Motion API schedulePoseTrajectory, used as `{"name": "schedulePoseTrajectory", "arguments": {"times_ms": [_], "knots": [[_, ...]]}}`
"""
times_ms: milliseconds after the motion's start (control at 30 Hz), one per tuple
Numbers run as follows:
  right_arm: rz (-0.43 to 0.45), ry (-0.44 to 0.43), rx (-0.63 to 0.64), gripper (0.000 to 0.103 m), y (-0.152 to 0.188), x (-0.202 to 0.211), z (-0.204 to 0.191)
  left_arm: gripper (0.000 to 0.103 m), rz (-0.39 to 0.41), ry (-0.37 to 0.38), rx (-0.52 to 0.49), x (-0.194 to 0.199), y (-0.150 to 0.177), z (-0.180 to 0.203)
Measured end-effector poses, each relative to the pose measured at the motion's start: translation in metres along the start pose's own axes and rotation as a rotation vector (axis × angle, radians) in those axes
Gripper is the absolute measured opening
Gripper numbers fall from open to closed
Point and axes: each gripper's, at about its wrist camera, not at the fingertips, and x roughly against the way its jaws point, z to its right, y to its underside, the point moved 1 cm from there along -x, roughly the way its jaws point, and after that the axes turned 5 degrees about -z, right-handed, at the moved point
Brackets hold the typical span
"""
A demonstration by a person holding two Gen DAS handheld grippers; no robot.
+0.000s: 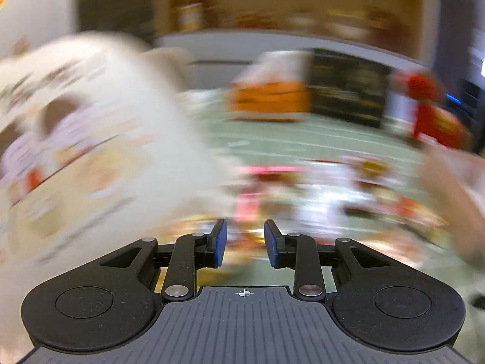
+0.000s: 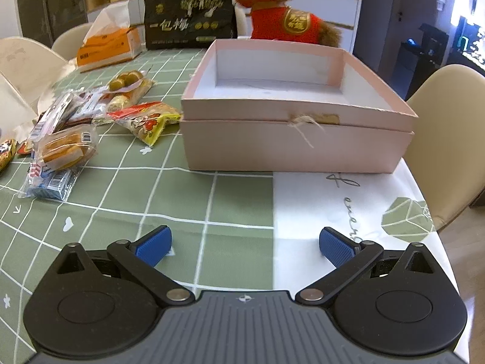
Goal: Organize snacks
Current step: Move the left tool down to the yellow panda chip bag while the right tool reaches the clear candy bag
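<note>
Several wrapped snacks lie in a loose pile point(image 2: 69, 127) on the left of the green checked tablecloth, among them a yellow-red packet point(image 2: 145, 123) and a wrapped cake point(image 2: 65, 148). An open, empty pink box point(image 2: 297, 139) stands to their right. My right gripper point(image 2: 245, 245) is open wide and empty, low over the cloth in front of the box. The left wrist view is heavily blurred. My left gripper point(image 1: 245, 242) has its jaws partly open with nothing between them, above blurred snack packets point(image 1: 303, 194).
A large white printed bag point(image 1: 85, 151) fills the left of the left wrist view. An orange tissue box point(image 2: 109, 45), a black packet point(image 2: 191, 15) and a red plush toy point(image 2: 282, 15) stand at the table's far edge. Beige chairs point(image 2: 448, 139) flank the table.
</note>
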Motion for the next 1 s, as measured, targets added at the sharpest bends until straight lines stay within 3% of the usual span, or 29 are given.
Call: {"name": "schedulePoseTrajectory", "arguments": {"times_ms": [100,200,333,400,500,667,733,800,900,1000], "knots": [[0.048,-0.044,0.037,0.096,-0.021,0.014,-0.024,0.032,-0.045,-0.061,0.125,-0.022,-0.005,-0.046],[0.089,-0.105,0.087,0.097,-0.056,0.024,-0.065,0.032,-0.067,-0.004,0.175,-0.041,-0.006,-0.068],[-0.034,-0.264,0.093,0.099,-0.121,-0.002,-0.128,0.032,-0.066,0.100,0.163,-0.043,-0.002,-0.069],[-0.091,-0.302,0.102,0.099,-0.149,-0.024,-0.162,0.032,-0.078,0.141,0.168,-0.036,0.003,-0.062],[-0.122,-0.251,0.168,0.099,-0.177,-0.058,-0.220,0.032,-0.111,0.202,0.197,-0.028,0.013,-0.053],[-0.137,-0.076,0.360,0.100,-0.180,-0.098,-0.294,0.032,-0.159,0.300,0.179,-0.018,0.028,-0.038],[-0.124,-0.016,0.445,0.098,-0.171,-0.103,-0.299,0.032,-0.178,0.332,0.150,-0.013,0.033,-0.031],[-0.125,-0.031,0.449,0.093,-0.165,-0.094,-0.284,0.031,-0.197,0.348,0.145,-0.009,0.038,-0.029],[-0.132,-0.067,0.419,0.083,-0.151,-0.074,-0.242,0.031,-0.194,0.335,0.169,-0.004,0.043,-0.030],[-0.206,-0.135,0.329,0.072,-0.127,-0.060,-0.184,0.031,-0.190,0.332,0.210,-0.004,0.041,-0.027]]}}
